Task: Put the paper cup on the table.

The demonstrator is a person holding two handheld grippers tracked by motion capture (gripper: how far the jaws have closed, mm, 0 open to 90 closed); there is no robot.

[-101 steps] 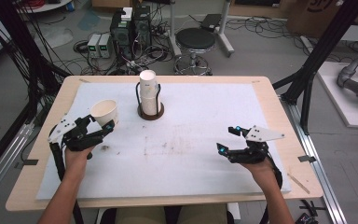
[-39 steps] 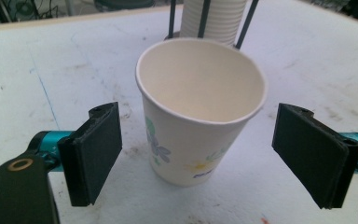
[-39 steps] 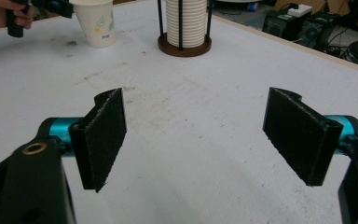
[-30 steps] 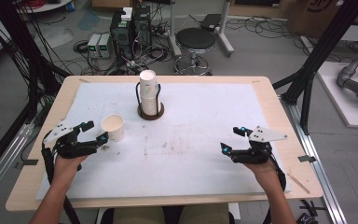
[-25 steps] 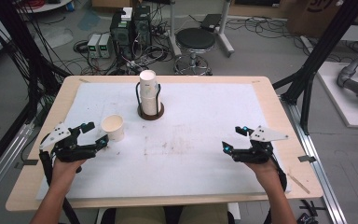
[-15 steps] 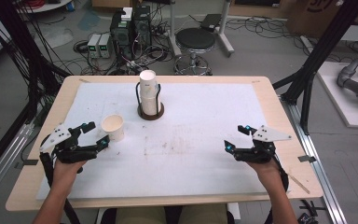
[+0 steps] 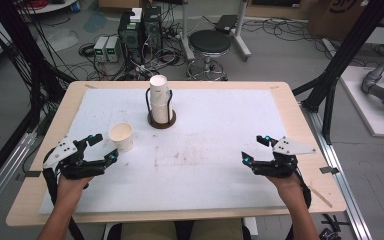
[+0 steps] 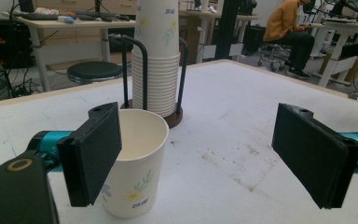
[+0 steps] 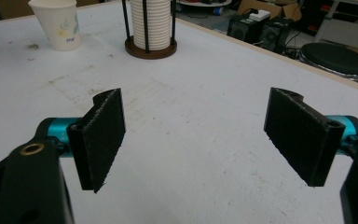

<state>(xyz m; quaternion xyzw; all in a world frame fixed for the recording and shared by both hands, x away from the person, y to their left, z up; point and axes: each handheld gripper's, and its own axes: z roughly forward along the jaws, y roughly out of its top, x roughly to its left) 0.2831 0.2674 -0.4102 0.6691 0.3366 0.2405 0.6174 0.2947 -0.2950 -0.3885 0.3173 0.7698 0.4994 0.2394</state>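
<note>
A single paper cup (image 7: pixel 121 136) is standing upright near the table's (image 7: pixel 280 97) left edge. The left gripper (image 7: pixel 101 149), jaws spread, is sitting just beside it; a careless nudge could topple it. The right gripper (image 7: pixel 254 149), also spread, is holding nothing.

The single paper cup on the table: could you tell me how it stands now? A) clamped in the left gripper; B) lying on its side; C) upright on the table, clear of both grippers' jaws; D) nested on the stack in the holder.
C: the paper cup stands upright and free, just ahead of the open left gripper.
</note>
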